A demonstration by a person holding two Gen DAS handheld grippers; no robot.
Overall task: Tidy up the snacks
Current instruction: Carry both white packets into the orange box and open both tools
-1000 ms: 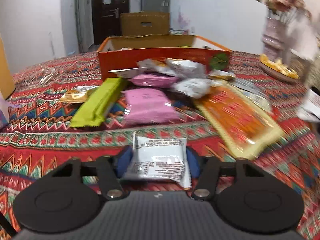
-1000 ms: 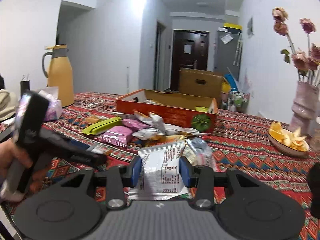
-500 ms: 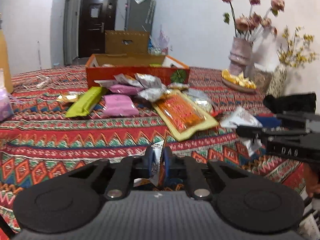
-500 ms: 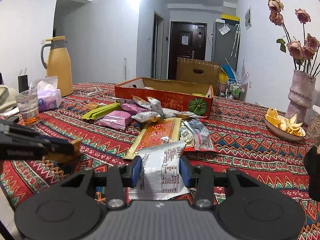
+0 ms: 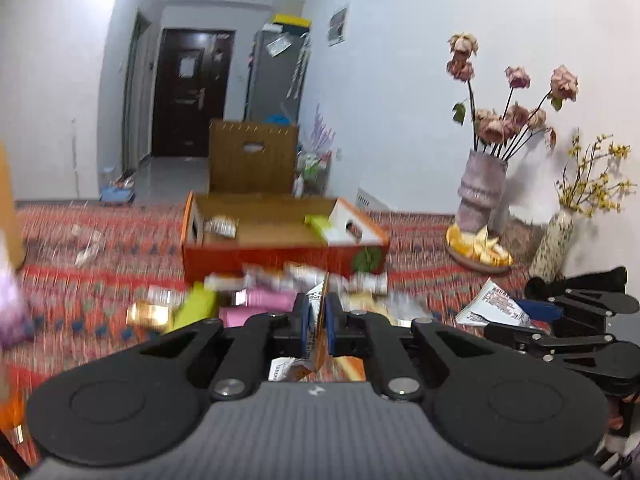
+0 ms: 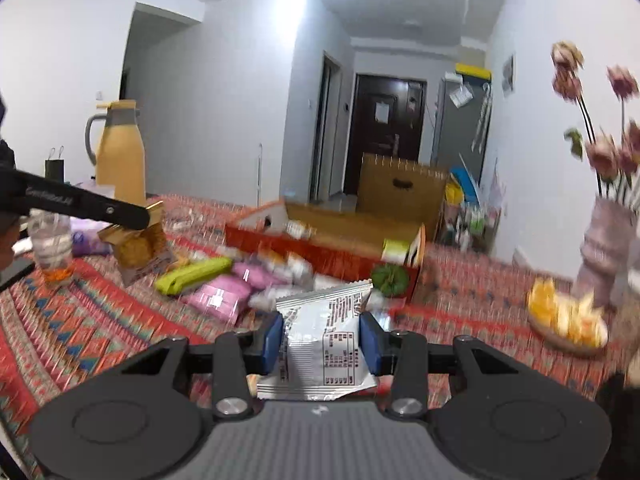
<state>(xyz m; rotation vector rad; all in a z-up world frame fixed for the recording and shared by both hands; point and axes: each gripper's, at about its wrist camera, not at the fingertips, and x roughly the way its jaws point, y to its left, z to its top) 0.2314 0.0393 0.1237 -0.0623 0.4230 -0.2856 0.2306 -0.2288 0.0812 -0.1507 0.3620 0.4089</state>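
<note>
Two packets in hand, both off the tabletop [image 6: 80, 320]. Orange-and-white packet [image 5: 318, 320] pinched edge-on in the left tongs [image 5: 316, 326], jaws nearly together on its thin seam, hanging below them with its long axis roughly vertical. Silver printed packet [image 6: 324, 344] clamped flat across its width by the right tongs [image 6: 322, 338], top edge pointing ahead toward the box. Seen from the right wrist, the left tongs [image 6: 132, 216] out to the left with the cracker-print packet [image 6: 138, 246] dangling under their tips.

Orange cardboard box [image 5: 280, 248] straight ahead of both tongs, open top up, long side facing the holder, a few items already inside. Probably the destination. Between box and tongs, a loose heap of snacks just in front of the box: green bar [image 6: 196, 274], pink packets [image 6: 220, 296], others too blurred to tell.

Left tongs seemingly more squarely lined up with the box mouth; right tongs off toward its right-hand corner. Fruit dish [image 5: 478, 250] and vase of dried roses [image 5: 482, 184] well to the right of the box.
</note>
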